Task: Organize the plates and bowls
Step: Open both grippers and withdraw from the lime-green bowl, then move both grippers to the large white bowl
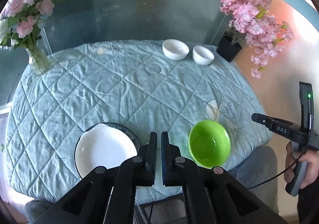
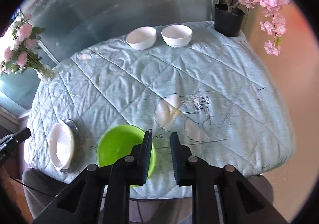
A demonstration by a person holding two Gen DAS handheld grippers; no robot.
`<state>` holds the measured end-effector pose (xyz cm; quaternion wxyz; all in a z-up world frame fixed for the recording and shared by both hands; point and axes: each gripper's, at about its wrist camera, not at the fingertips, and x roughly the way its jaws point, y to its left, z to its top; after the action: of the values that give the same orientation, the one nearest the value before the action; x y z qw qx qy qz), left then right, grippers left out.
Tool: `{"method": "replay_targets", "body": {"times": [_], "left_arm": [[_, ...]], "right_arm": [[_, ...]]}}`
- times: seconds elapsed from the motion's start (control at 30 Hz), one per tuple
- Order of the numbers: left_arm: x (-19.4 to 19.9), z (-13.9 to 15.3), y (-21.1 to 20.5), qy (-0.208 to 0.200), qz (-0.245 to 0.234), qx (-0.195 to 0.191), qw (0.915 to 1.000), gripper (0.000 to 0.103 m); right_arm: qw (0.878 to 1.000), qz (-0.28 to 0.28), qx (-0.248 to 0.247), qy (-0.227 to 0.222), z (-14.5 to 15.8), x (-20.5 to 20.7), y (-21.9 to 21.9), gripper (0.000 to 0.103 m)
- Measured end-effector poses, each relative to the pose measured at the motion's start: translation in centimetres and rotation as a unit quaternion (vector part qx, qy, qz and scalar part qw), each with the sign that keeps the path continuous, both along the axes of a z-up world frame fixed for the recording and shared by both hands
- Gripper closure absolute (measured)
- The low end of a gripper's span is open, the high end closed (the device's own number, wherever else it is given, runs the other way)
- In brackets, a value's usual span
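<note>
The left gripper [image 1: 159,140] is held above the table's near edge with its jaws nearly pressed together, nothing between them. The right gripper [image 2: 160,144] is spread apart, empty, just beside the green bowl [image 2: 119,144]. The white plate [image 1: 103,150], stacked on a dark-rimmed plate [image 1: 127,130], is located near the same edge. Two white bowls [image 1: 175,49] [image 1: 203,55] are set side by side at the far edge of the quilted cloth [image 1: 119,88], near the black flower pot [image 1: 228,48]; a glass vase [image 1: 38,61] is placed at the far left corner.
</note>
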<state>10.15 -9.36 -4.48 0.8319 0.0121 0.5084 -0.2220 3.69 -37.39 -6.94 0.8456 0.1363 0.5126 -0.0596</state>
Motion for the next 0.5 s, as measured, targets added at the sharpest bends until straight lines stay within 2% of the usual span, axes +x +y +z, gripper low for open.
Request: {"method": "replay_targets", "body": {"times": [0.03, 0.07, 0.1, 0.13, 0.2, 0.33, 0.4, 0.5], "left_arm": [[-0.3, 0.1, 0.1, -0.003, 0.001, 0.005, 1.0, 0.076], [-0.5, 0.2, 0.0, -0.003, 0.006, 0.015, 0.9999, 0.055], [-0.4, 0.2, -0.2, -0.001, 0.011, 0.019, 0.9998, 0.011], [-0.3, 0.3, -0.1, -0.003, 0.02, 0.013, 0.9997, 0.001], [0.1, 0.6, -0.3, -0.006, 0.027, 0.008, 0.9996, 0.001], [2.7, 1.6, -1.4, -0.009, 0.015, 0.019, 0.9997, 0.001], [4.4, 2.4, -1.9, -0.01, 0.01, 0.009, 0.9999, 0.001], [8.3, 3.3, -2.9, 0.011, -0.005, -0.004, 0.9999, 0.001]], "right_arm": [[1.0, 0.006, 0.011, -0.006, 0.2, -0.1, 0.1, 0.075], [1.0, 0.014, 0.017, -0.009, 0.5, 0.0, 0.4, 0.045], [1.0, 0.022, 0.015, -0.016, 0.9, 0.1, 0.6, 0.025], [0.999, 0.025, 0.012, -0.022, 1.2, -0.1, 0.8, 0.005], [0.999, 0.035, -0.002, -0.041, 2.2, 0.0, 1.4, 0.005], [0.997, 0.065, -0.005, -0.045, 3.2, 1.3, 1.7, 0.005], [0.996, 0.076, 0.003, -0.044, 3.5, 2.3, 1.5, 0.005], [0.993, 0.101, 0.031, -0.06, 4.7, 4.4, 1.0, 0.005]]}}
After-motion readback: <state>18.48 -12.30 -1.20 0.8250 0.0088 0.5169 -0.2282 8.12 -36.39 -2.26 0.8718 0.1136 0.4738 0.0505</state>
